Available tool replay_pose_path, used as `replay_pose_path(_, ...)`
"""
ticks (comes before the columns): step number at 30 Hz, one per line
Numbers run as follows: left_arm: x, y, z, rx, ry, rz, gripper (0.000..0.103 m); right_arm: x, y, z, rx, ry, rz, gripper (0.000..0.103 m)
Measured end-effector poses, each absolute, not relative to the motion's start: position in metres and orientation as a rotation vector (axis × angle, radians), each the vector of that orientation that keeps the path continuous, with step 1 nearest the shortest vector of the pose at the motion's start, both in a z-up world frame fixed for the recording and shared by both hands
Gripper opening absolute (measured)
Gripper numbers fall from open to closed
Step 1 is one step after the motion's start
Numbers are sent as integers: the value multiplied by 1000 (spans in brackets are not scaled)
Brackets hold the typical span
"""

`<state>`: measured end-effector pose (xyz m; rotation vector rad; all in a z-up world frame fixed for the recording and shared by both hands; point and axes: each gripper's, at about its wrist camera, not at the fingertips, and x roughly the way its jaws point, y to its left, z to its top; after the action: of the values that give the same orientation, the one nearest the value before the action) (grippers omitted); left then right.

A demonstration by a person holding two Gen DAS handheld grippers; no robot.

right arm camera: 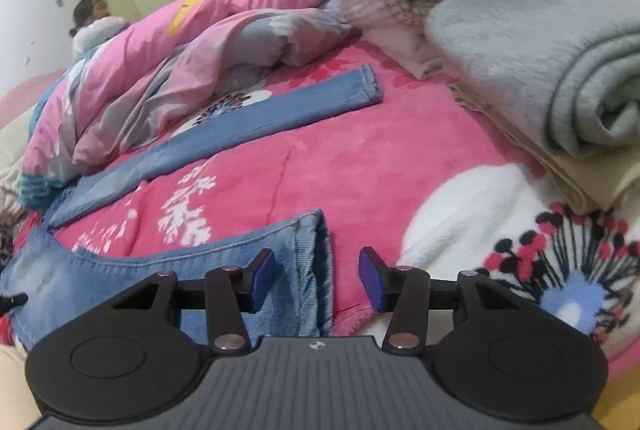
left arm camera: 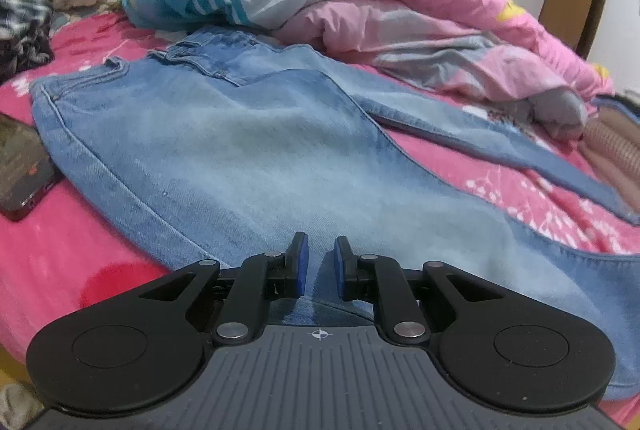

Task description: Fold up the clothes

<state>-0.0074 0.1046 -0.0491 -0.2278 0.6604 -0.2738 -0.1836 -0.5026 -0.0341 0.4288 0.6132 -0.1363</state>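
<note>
Jeans (left arm camera: 248, 149): lying flat on the pink bed (left arm camera: 72, 230), waistband far-left of the left claw, 2 legs running away to its right.
Left claw (left arm camera: 319, 266): hovering over denim, narrowly parted, gripping nothing.
Right claw (right arm camera: 318, 280): gaping wide, straddling the near leg's hem (right arm camera: 314, 270), gripping nothing.

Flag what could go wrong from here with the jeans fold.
1. A phone lies at the waist edge of the jeans; folding that end could drag it or trap it inside.
2. The far leg runs right beside the rumpled duvet, which could snag as the leg is pulled over.
3. The right gripper is open over the near hem, which looks turned back; a grasp may take only one layer.
</note>
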Motion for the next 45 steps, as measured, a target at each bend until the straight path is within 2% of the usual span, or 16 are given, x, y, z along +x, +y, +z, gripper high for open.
replay_pose_path(1,-7,106,-50,-243,654,-278,13,-183,-502,-33,428,613,-131,19)
replay_pose_path(3,-6,110,-53,-277,646,-284,13,-187,-501,-30,425,600,-132,7)
replay_pose_path(4,-6,112,-53,-291,644,-287,13,-191,-500,-27,424,588,-139,5)
replay_pose_path(11,-5,124,-57,-376,637,-293,13,-235,-504,1,465,491,-173,4)
replay_pose_path(18,-7,122,-58,-367,631,-287,13,-239,-500,-32,443,586,-232,4)
replay_pose_path(21,-9,123,-58,-358,630,-290,13,-241,-506,-34,456,595,-289,12)
replay_pose_path(23,-10,125,-58,-353,630,-291,13,-247,-510,-26,409,571,-420,16)
replay_pose_path(29,-17,127,-51,-323,607,-289,13,-224,-509,7,410,499,-405,16)
replay_pose_path(35,-19,143,-43,-345,577,-271,13,-103,-373,38,207,506,84,16)
replay_pose_path(41,-20,177,-50,-454,582,-194,13,2,-174,21,-4,634,592,16)
replay_pose_path(42,-20,183,-51,-472,583,-181,13,10,-143,15,-48,653,660,18)
replay_pose_path(45,-26,203,-52,-529,560,-148,13,5,-77,-5,-229,658,817,38)
